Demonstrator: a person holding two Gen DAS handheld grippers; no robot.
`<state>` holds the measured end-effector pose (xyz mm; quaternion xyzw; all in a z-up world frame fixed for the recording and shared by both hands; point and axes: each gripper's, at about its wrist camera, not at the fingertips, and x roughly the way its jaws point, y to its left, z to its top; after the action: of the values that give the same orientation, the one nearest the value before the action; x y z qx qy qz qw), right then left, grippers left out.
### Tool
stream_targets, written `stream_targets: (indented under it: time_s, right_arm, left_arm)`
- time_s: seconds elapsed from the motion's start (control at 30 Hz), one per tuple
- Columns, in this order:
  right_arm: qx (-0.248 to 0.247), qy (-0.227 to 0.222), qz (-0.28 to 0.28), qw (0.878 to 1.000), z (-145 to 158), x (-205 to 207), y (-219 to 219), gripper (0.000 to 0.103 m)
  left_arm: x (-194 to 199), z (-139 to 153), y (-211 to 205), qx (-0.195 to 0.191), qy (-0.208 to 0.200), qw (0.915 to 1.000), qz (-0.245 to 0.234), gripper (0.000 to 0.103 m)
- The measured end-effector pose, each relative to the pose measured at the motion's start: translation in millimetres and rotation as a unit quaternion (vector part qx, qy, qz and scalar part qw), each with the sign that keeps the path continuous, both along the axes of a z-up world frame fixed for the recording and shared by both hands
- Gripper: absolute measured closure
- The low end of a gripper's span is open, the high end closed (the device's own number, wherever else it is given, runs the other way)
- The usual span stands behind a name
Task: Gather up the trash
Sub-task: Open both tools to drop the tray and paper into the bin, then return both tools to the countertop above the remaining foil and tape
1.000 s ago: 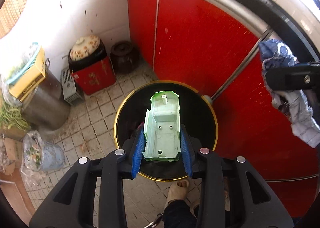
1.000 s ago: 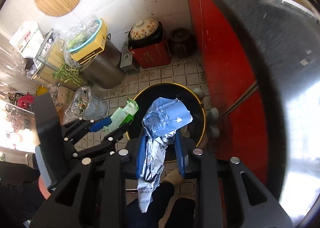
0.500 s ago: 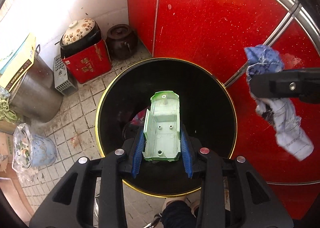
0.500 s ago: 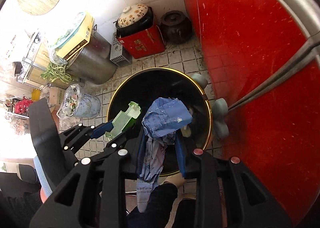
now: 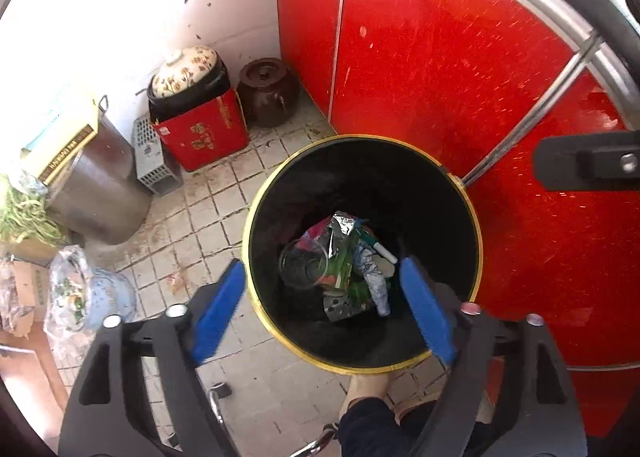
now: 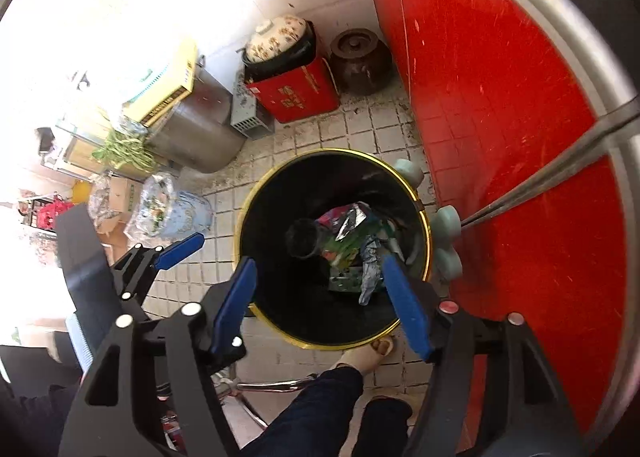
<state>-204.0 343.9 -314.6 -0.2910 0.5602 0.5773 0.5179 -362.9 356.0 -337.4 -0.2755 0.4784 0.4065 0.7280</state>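
Observation:
A black bin with a gold rim (image 5: 256, 217) (image 6: 245, 217) stands on the tiled floor right under both grippers. At its bottom lie a clear plastic cup (image 5: 304, 263) (image 6: 304, 243), a foil wrapper (image 5: 342, 227), green plastic pieces (image 5: 344, 265) (image 6: 344, 253) and a crumpled blue-and-white paper (image 5: 374, 277) (image 6: 370, 269). My left gripper (image 5: 320, 269) hangs over the bin, its jaws opening, with nothing between the blue pads. My right gripper (image 6: 318, 265) also hangs above the bin, jaws opening and empty. One of the left gripper's fingers (image 6: 180, 251) shows at the left of the right wrist view.
Red cabinet panels (image 5: 440, 77) rise behind the bin. A metal-handled mop (image 6: 448, 219) leans beside it. Along the wall stand a red box with a flowered pot (image 5: 200, 129), a brown jar (image 5: 268, 91) and a steel pot (image 5: 96, 185). A person's foot (image 5: 366, 387) touches the bin's near side.
Both grippers have opened wide. The green plastic tray left the left gripper and the blue paper left the right one; both now lie inside the bin.

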Motion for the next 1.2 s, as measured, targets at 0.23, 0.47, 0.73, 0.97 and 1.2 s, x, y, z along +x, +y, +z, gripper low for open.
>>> stream_targets:
  time_s: [0.23, 0.47, 0.73, 0.97, 1.2]
  right_arm:
    - [0.068, -0.013, -0.022, 0.997, 121, 12, -48, 0.021]
    - [0.118, -0.085, -0.162, 0.976, 223, 82, -143, 0.014]
    - [0.116, -0.169, -0.388, 0.899, 275, 160, -291, 0.014]
    - [0.098, -0.201, -0.555, 0.801, 289, 180, -445, 0.014]
    - [0.079, -0.199, -0.636, 0.741, 288, 165, -546, 0.014]
  left_arm:
    - [16, 87, -24, 0.034, 0.01, 0.9978, -0.057, 0.009]
    - [98, 176, -63, 0.084, -0.02, 0.9762, -0.199, 0.008]
    - [217, 237, -139, 0.07, -0.096, 0.9188, -0.376, 0.008]
    - [294, 257, -230, 0.027, -0.117, 0.8601, -0.496, 0.008]
    - [323, 271, -310, 0.027, -0.12, 0.8055, -0.58, 0.008]
